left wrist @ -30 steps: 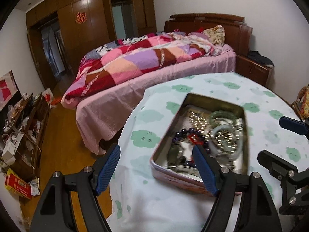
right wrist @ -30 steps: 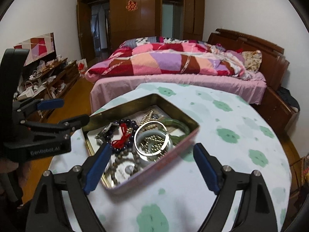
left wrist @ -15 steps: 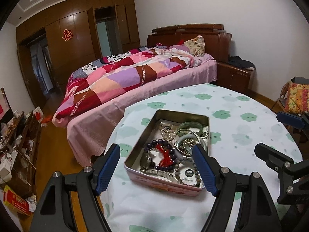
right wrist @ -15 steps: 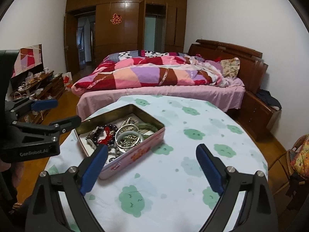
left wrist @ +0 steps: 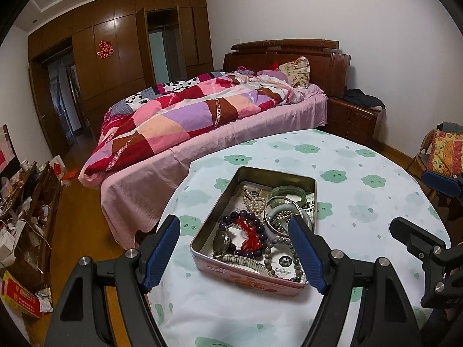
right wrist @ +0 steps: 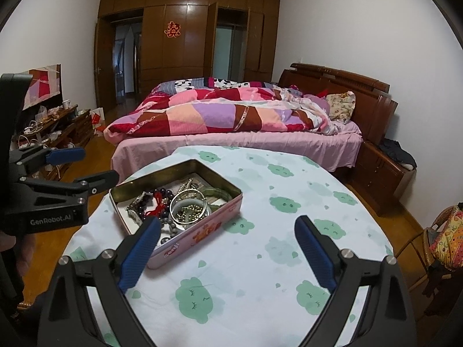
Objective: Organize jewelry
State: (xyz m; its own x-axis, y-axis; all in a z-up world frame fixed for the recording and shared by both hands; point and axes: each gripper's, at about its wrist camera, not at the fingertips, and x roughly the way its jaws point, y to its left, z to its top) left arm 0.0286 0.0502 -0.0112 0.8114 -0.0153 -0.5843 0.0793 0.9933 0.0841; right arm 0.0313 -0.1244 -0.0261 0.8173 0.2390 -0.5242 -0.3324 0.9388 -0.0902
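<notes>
An open pink tin (left wrist: 246, 278) sits on the round table (left wrist: 361, 202). It holds a purple bead bracelet with a red tassel (left wrist: 252, 231), a pearl string (left wrist: 254, 201), a green bangle (left wrist: 286, 191), a pale bangle (left wrist: 279, 220) and a watch (left wrist: 222, 240). My left gripper (left wrist: 233, 221) hovers open just short of the tin, gripping nothing. My right gripper (right wrist: 228, 219) is open over the cloth to the right of the tin (right wrist: 196, 234), also with nothing in it. Each gripper shows at the edge of the other's view, the right gripper (left wrist: 408, 201) and the left gripper (right wrist: 99, 164).
The table's cloth (right wrist: 289, 245) is white with green clouds. Beyond it stands a bed with a patchwork quilt (left wrist: 188, 115) and a wooden nightstand (left wrist: 353, 115). A chair with a colourful cushion (left wrist: 444, 150) is at the right, and a cluttered low cabinet (left wrist: 26, 202) at the left.
Both grippers have drawn back and risen from the tin, which now looks smaller and farther off. Most of that happened early on. Both sets of jaws stayed wide.
</notes>
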